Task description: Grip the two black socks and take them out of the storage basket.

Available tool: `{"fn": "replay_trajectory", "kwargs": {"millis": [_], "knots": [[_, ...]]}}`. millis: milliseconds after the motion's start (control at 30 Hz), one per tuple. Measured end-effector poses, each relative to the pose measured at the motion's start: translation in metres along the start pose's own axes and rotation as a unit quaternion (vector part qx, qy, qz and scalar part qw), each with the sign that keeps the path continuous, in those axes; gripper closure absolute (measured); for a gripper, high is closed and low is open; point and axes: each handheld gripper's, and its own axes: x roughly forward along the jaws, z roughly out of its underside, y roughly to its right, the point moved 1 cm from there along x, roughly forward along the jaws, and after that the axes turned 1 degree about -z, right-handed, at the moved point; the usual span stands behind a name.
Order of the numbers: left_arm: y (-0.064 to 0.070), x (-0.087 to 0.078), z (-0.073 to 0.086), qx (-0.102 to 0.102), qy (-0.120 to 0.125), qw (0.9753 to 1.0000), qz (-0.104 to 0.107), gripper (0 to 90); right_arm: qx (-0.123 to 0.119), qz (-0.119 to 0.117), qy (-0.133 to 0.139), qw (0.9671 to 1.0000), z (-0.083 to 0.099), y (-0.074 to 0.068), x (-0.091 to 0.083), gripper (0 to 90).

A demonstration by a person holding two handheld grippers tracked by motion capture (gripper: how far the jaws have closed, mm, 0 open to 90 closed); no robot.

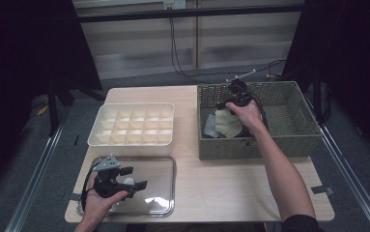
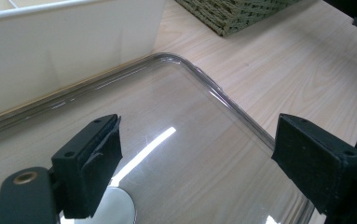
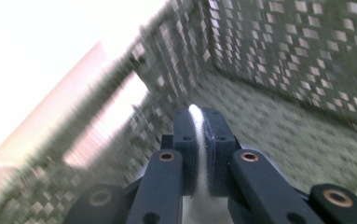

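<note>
pale cream cloth (image 1: 228, 123) — soft, crumpled, pinched in right tool (image 3: 197, 116)

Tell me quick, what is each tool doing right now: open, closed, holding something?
Left tool: open, empty, over the clear plastic tray lid.
Right tool: closed on a pale cream cloth inside the green woven basket.
</note>
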Motion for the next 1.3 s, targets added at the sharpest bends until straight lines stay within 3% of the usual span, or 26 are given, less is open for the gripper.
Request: {"fn": "replay_trajectory", "kwargs": {"millis": [167,267,333,533,700,1000,1133,1200,1300], "knots": [[0.0,0.001,0.0,0.0,0.0,1.0,0.001,14.9,0.01,-0.013,0.033,0.9993,-0.016,-0.004,0.005,85.3],[0.0,0.001,0.001,-0.001,-0.001,1.0,0.001,14.8,0.018,-0.009,0.044,0.9988,-0.019,-0.001,0.012,85.0],[-0.001,0.0,0.002,0.0,0.0,1.0,0.002,14.8,0.02,-0.008,0.038,0.999,-0.018,0.001,0.018,83.5],[-0.002,-0.001,0.004,-0.003,-0.001,1.0,0.002,14.8,0.027,-0.001,0.028,0.9992,-0.007,0.009,0.024,64.4],[-0.002,-0.001,0.004,-0.004,0.001,1.0,0.002,14.8,0.027,0.019,0.031,0.999,0.001,0.017,0.002,47.6],[0.002,0.002,0.002,-0.001,-0.002,1.0,0.004,14.8,0.023,0.043,-0.001,0.9988,0.032,0.037,-0.036,59.7],[0.004,0.004,0.001,0.001,-0.005,1.0,0.003,14.8,0.007,0.028,-0.031,0.9991,0.034,0.031,-0.034,62.4],[0.005,0.004,0.001,0.003,-0.006,1.0,0.003,14.8,-0.002,0.04,-0.052,0.9978,0.035,0.028,-0.028,61.5],[0.004,0.003,0.002,0.003,-0.006,1.0,0.002,14.8,0.005,0.04,-0.069,0.9968,0.037,0.029,-0.023,62.0]]}}
